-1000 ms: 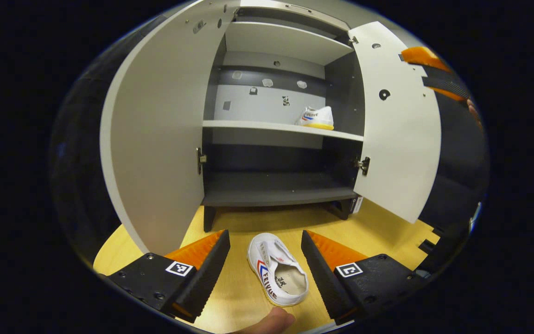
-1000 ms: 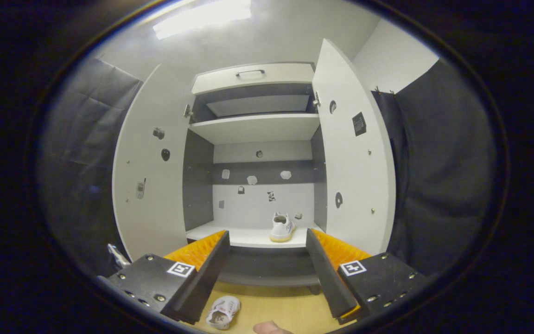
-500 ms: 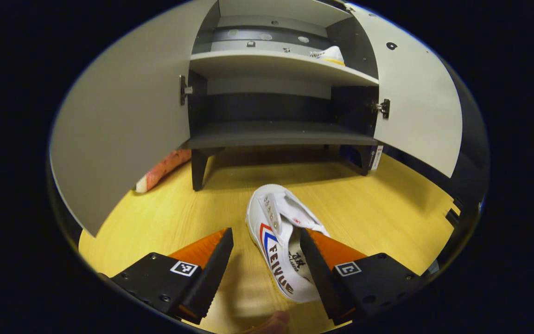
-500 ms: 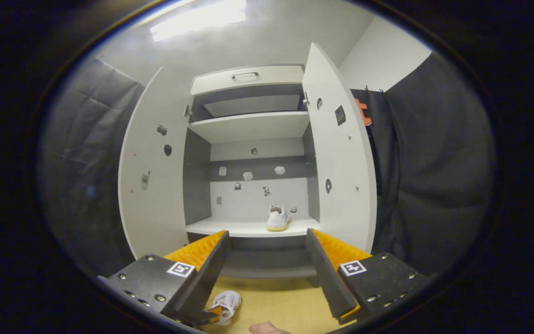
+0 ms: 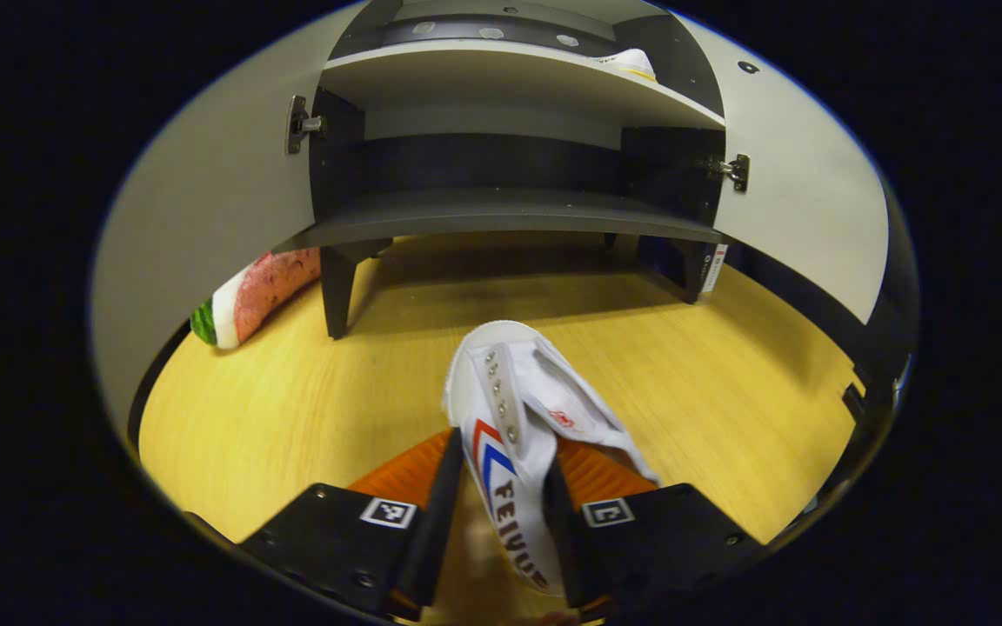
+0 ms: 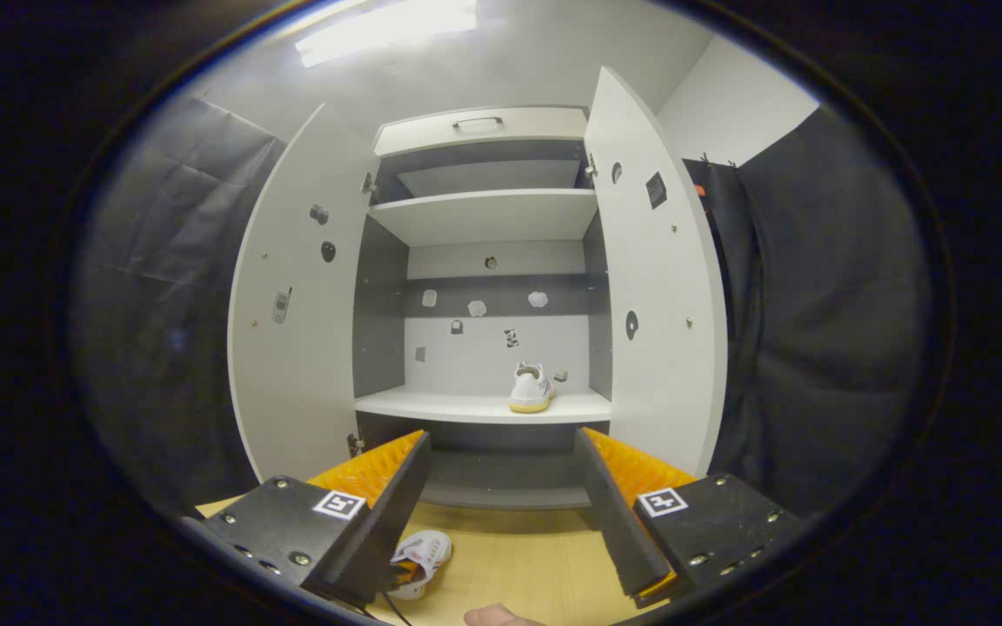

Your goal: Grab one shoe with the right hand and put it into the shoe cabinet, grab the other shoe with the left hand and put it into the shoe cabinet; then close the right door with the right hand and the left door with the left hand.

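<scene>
The left gripper has its jaws pinched on the side wall of the white shoe lying on the wooden floor. That thin canvas hold could let it twist loose when lifted. Farther off, the right gripper hangs wide open and empty facing the cabinet, where the other shoe sits at the middle shelf's right end.

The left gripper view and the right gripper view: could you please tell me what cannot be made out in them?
- Left gripper view: the heel of the shoe on the floor is hidden between the left gripper fingers.
- Left gripper view: the shoe on the shelf is mostly hidden by the shelf edge.
- Right gripper view: the floor shoe is partly covered by a right gripper finger.
- Left gripper view: the watermelon-patterned object is partly hidden behind the left door.
</scene>
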